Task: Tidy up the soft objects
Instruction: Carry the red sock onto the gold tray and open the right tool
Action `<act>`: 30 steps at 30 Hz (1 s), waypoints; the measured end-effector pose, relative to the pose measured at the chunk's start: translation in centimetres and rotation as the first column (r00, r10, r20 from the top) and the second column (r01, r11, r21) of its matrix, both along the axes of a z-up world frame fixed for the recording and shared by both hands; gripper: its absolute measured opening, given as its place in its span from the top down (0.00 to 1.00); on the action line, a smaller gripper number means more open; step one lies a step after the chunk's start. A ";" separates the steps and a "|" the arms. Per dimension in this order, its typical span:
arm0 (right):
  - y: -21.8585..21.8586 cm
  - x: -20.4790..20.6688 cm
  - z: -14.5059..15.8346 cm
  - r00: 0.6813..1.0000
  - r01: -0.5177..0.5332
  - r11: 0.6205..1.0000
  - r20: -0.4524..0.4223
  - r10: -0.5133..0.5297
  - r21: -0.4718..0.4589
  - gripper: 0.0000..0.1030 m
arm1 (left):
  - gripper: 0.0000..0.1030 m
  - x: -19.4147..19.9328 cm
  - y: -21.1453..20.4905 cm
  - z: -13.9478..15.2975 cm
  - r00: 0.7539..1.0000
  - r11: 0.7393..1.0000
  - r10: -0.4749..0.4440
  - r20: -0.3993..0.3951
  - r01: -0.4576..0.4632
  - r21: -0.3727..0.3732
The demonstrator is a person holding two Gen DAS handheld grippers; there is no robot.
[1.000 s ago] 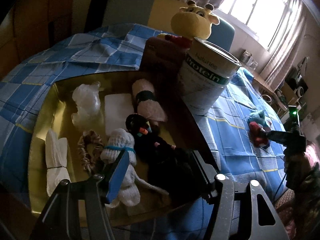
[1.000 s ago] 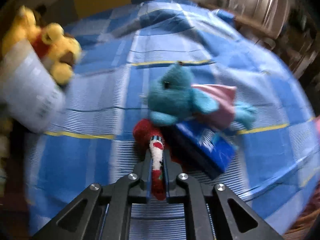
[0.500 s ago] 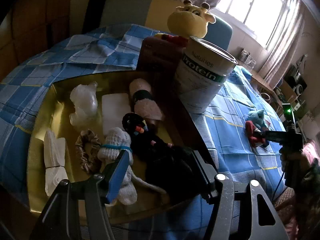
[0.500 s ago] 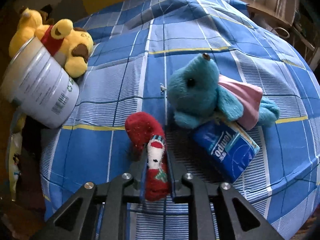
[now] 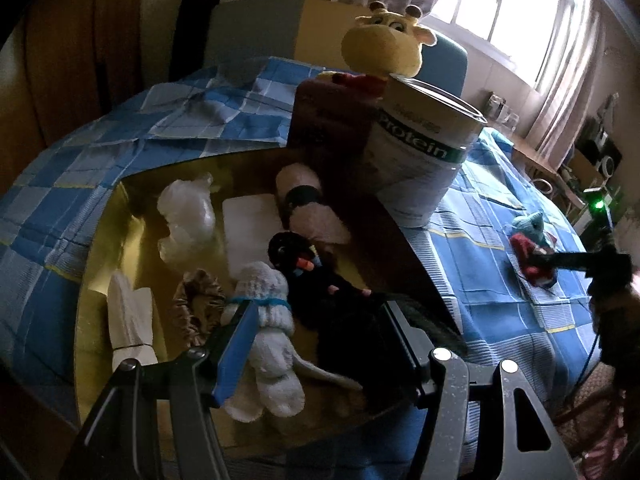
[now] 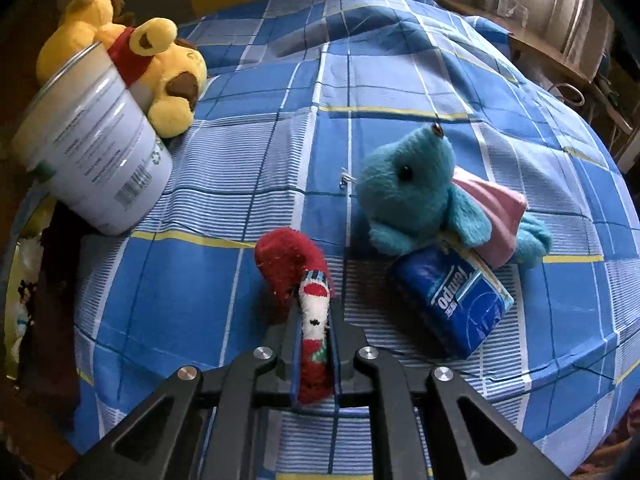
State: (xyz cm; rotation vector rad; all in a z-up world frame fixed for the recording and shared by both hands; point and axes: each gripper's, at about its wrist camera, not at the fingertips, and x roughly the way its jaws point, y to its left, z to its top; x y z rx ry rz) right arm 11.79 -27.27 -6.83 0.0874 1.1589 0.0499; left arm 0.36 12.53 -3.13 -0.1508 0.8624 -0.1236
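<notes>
Right tool (image 6: pixel 315 334) clamps the red sock (image 6: pixel 298 276) (left tool (image 5: pixel 316 332) spread apart).

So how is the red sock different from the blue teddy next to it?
The red sock is red with a white face pattern; the blue teddy is teal with a pink cape. The sock is pinched in the right gripper; nothing holds the teddy. The teddy leans on a blue tissue pack; the sock does not. Both are fuzzy.

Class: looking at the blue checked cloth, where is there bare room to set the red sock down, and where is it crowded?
Bare cloth lies between the white can and the red sock, and beyond the teal plush. Crowded: the gold tray, and around the tissue pack.
</notes>
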 end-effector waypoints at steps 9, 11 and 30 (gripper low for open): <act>2.2 5.0 7.5 0.995 -0.024 0.998 0.094 0.030 -0.064 0.91 | 0.38 0.1 1.7 0.5 0.999 1.000 0.019 0.027 -0.018 -0.024; 2.4 7.6 9.1 0.994 -0.002 0.995 0.104 0.013 -0.103 0.91 | 0.38 0.1 2.0 0.8 0.999 0.999 0.019 0.033 -0.018 -0.028; 26.4 21.2 26.7 0.833 -0.204 0.957 0.477 0.280 -0.206 0.91 | 0.38 0.3 6.3 0.5 0.987 0.987 0.160 0.026 -0.161 0.014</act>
